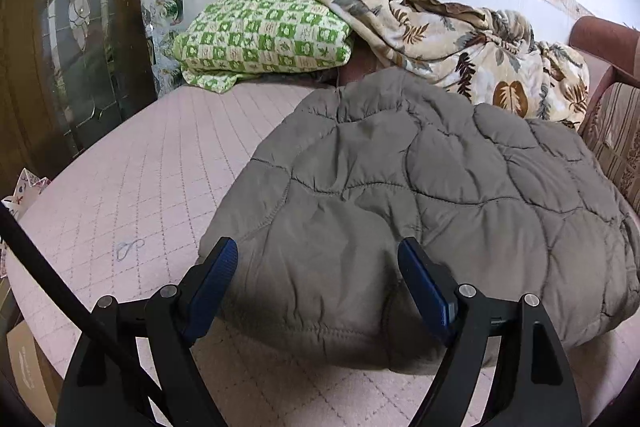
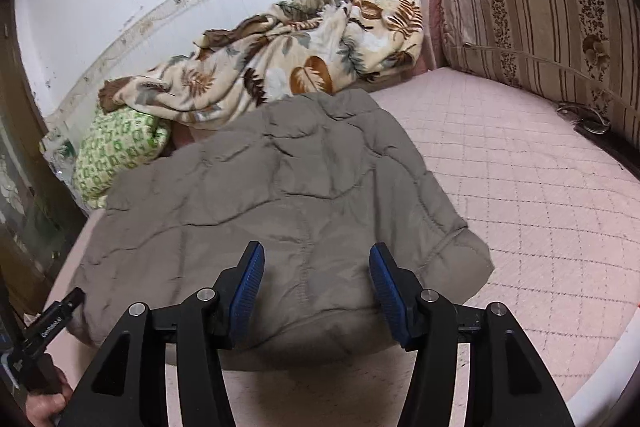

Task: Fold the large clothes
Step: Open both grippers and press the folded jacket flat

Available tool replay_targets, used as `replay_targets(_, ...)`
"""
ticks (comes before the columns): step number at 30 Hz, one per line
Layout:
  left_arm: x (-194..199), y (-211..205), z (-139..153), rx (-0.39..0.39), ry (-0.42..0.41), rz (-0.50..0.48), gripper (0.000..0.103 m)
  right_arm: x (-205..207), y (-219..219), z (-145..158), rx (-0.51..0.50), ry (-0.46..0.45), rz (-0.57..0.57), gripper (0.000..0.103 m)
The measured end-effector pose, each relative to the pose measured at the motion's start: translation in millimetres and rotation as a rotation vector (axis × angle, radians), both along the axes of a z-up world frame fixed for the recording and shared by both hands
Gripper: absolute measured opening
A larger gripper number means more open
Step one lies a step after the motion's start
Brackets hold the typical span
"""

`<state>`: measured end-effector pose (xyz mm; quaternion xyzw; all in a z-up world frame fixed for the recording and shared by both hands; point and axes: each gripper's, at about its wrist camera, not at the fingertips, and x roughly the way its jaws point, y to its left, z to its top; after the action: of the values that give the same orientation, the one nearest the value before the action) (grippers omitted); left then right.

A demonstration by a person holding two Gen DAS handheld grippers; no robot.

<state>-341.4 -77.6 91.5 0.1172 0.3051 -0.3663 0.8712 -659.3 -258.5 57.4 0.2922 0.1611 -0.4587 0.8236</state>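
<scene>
A grey quilted jacket (image 1: 420,187) lies folded on the pink quilted bed (image 1: 140,195). My left gripper (image 1: 317,251) hovers over the jacket's near left edge. It is open, its blue pads (image 1: 216,283) wide apart and off the fabric. In the right wrist view the same jacket (image 2: 280,179) fills the middle. My right gripper (image 2: 317,253) is open over its near right part, blue pads (image 2: 386,287) on either side of a seam, not pressing. A hand (image 2: 44,407) holding the other gripper shows at the lower left.
A green checked quilt (image 1: 260,39) and a leaf-print blanket (image 1: 460,39) are heaped against the far wall. A striped cushion (image 2: 540,23) stands along the bed's right side. A wooden door with glass (image 1: 72,27) is on the left, and a cardboard box (image 1: 28,367) sits below the bed.
</scene>
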Motion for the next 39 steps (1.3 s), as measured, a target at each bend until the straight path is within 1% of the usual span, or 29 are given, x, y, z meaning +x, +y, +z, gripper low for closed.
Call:
replay_targets(6,-19.1,6.2,10.3,0.007,-0.053,-0.024,0.082,16.8,19.4,12.1,-0.086,0.027,0.071,0.06)
replay_targets(9,-24.7,2.0,19.4,0.024,-0.061,-0.046,0.082,22.0,25.4,15.0,-0.104,0.034,0.096,0.061)
replay_targets(12,-28.9,-2.7,33.5,0.005,-0.096,-0.074,0.082,28.9,28.1,16.7,-0.105,0.044,0.131,0.061)
replay_targets(14,-25.2,-11.1,36.9,0.002,-0.075,-0.105,0.082,31.4,30.0,18.0,-0.119,0.053,0.135,0.063)
replay_targets(16,-16.3,-25.7,36.7,0.008,-0.036,-0.12,0.082,36.4,28.4,18.5,-0.115,0.051,0.146,0.067)
replay_targets(19,-4.8,-46.7,31.9,0.032,-0.014,-0.132,0.082,51.3,16.0,14.7,-0.093,0.088,0.166,0.067)
replay_targets(21,5.0,-63.7,27.2,0.057,-0.004,-0.13,0.082,58.4,6.8,14.1,-0.068,0.085,0.162,0.067)
replay_targets(23,11.7,-70.7,24.3,0.049,0.014,-0.123,0.082,66.1,-4.2,17.0,-0.051,0.066,0.167,0.067)
replay_targets(24,15.2,-74.7,21.7,0.043,0.03,-0.122,0.082,71.1,-7.9,18.9,-0.056,0.072,0.171,0.067)
replay_targets(28,20.6,-84.8,4.1,0.067,0.053,-0.125,0.082,101.7,-26.1,23.0,-0.094,0.166,0.204,0.068)
replay_targets(29,21.5,-87.9,-1.2,0.081,0.061,-0.125,0.082,107.1,-30.0,21.3,-0.095,0.185,0.208,0.068)
replay_targets(31,22.1,-89.5,-5.5,0.085,0.073,-0.124,0.082,118.7,-38.8,13.6,-0.075,0.224,0.217,0.068)
replay_targets(32,22.3,-89.9,-7.2,0.085,0.072,-0.126,0.082,122.1,-42.2,7.9,-0.055,0.235,0.227,0.069)
replay_targets(34,24.5,-91.5,-12.1,0.089,0.076,-0.123,0.085,126.2,-45.1,-3.1,-0.04,0.26,0.226,0.077)
replay_targets(36,28.0,-93.6,-17.2,0.094,0.094,-0.119,0.085,131.0,-47.5,-13.7,-0.03,0.295,0.233,0.08)
replay_targets(39,27.6,-96.5,-22.0,0.096,0.079,-0.121,0.086,131.1,-53.7,-20.9,-0.021,0.295,0.244,0.083)
